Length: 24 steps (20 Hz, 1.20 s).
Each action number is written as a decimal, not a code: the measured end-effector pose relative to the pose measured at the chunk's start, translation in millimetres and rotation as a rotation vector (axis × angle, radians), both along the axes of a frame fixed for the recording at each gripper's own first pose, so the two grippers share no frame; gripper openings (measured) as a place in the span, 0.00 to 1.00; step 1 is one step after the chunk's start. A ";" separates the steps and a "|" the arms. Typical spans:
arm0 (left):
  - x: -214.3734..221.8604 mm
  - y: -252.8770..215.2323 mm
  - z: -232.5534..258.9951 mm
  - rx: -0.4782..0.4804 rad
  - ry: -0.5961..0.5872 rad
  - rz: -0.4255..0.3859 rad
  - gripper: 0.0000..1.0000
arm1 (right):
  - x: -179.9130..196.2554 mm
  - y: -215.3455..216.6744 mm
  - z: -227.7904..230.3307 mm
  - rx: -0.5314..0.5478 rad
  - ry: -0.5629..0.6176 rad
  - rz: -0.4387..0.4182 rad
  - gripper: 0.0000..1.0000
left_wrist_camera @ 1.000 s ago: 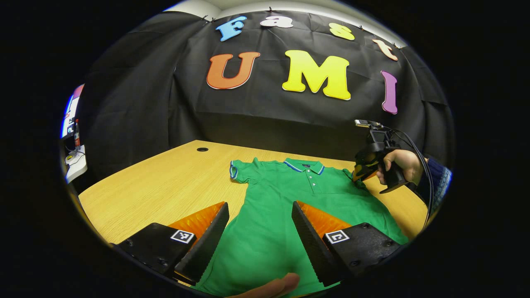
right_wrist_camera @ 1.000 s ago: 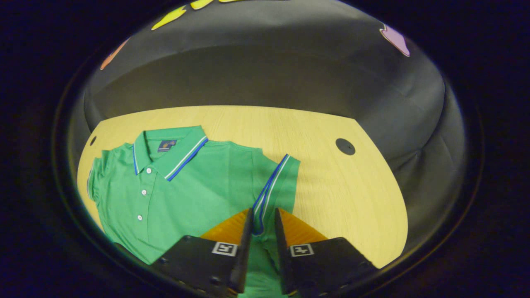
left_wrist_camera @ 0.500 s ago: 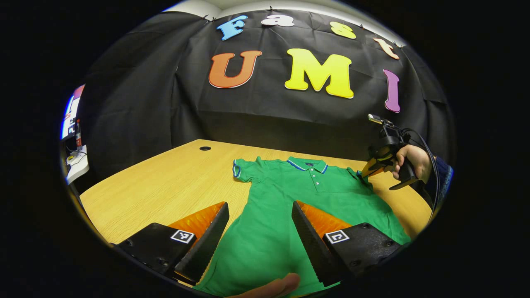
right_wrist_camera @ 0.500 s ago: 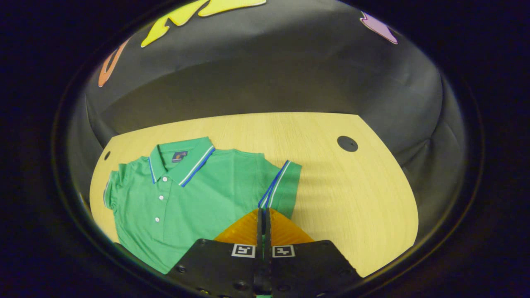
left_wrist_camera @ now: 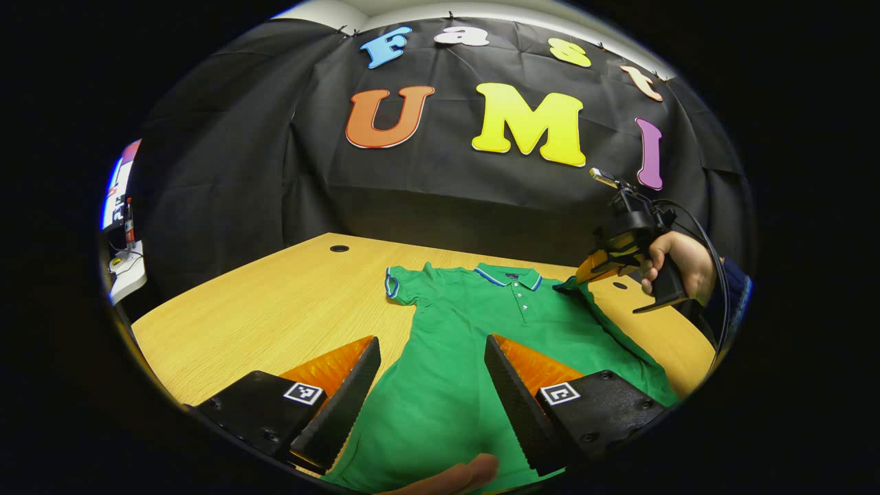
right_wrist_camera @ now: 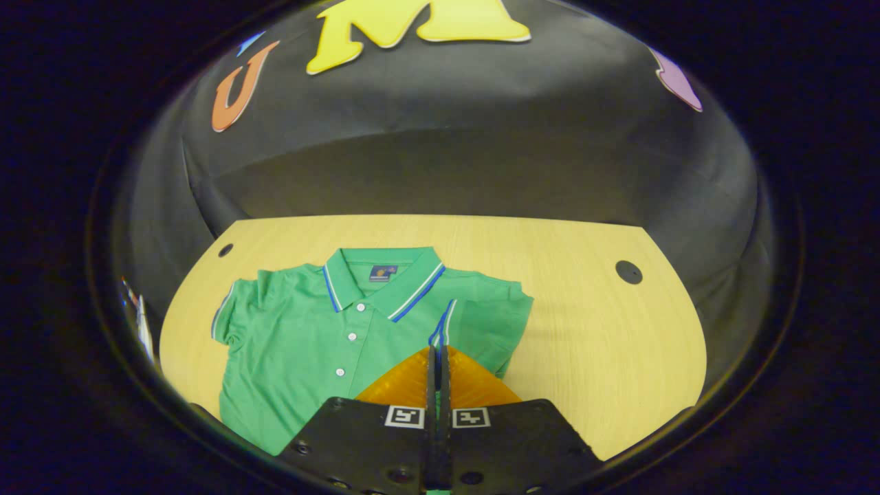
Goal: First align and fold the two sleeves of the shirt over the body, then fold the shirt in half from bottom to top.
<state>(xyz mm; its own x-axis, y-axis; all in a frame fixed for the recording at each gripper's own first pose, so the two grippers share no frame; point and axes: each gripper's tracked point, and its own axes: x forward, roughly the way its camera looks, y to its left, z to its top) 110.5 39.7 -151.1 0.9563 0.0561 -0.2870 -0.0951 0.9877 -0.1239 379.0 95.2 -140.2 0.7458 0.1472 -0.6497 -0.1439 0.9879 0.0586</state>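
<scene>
the shirt (left_wrist_camera: 474,344) lies collar away from the left tool (left_wrist_camera: 432,375), which gapes empty; the right tool (right_wrist_camera: 437,357) pinches its sleeve (right_wrist_camera: 481,323), lifted.

Green polo shirt (right_wrist_camera: 309,350) lies face-up on the table — one striped-cuff sleeve (right_wrist_camera: 481,323) lifted inward.

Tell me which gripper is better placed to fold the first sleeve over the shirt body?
The right gripper. It is shut on the striped sleeve cuff and holds it raised off the table. The left gripper is open above the green polo shirt, holding nothing.
</scene>
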 end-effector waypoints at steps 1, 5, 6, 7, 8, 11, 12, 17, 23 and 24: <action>0.4 -0.1 -1.4 -0.008 0.007 0.003 0.99 | -2.4 5.8 -5.8 -0.007 -0.001 0.009 0.03; 3.9 12.3 -16.9 -0.041 0.065 0.029 0.99 | -14.9 17.2 -10.8 0.050 -0.007 0.031 0.37; 7.6 14.6 -20.6 -0.049 0.077 0.027 0.99 | -15.8 15.3 -7.0 0.057 -0.035 0.024 0.55; 12.0 19.1 -22.7 -0.054 0.084 0.024 0.98 | -18.3 11.7 -1.8 0.057 -0.073 0.020 0.65; 16.8 26.5 -21.8 -0.052 0.085 0.028 0.98 | -20.6 7.6 3.6 0.049 -0.117 0.017 0.82; 41.1 54.0 -9.9 -0.002 0.077 0.053 0.98 | -32.4 -7.4 20.5 0.015 -0.256 -0.001 0.95; 51.1 61.7 -3.9 0.014 0.071 0.059 0.98 | -38.1 -11.6 26.4 0.008 -0.297 -0.002 0.95; 122.5 89.0 39.5 0.043 0.005 0.088 0.98 | -77.5 -37.1 65.0 0.032 -0.489 -0.023 0.96; 213.6 103.0 49.9 0.037 -0.031 0.115 0.97 | -101.0 -66.3 101.9 0.025 -0.640 -0.068 0.96; 224.4 106.8 39.1 0.032 0.009 0.122 0.97 | -101.3 -73.3 107.4 0.026 -0.659 -0.083 0.96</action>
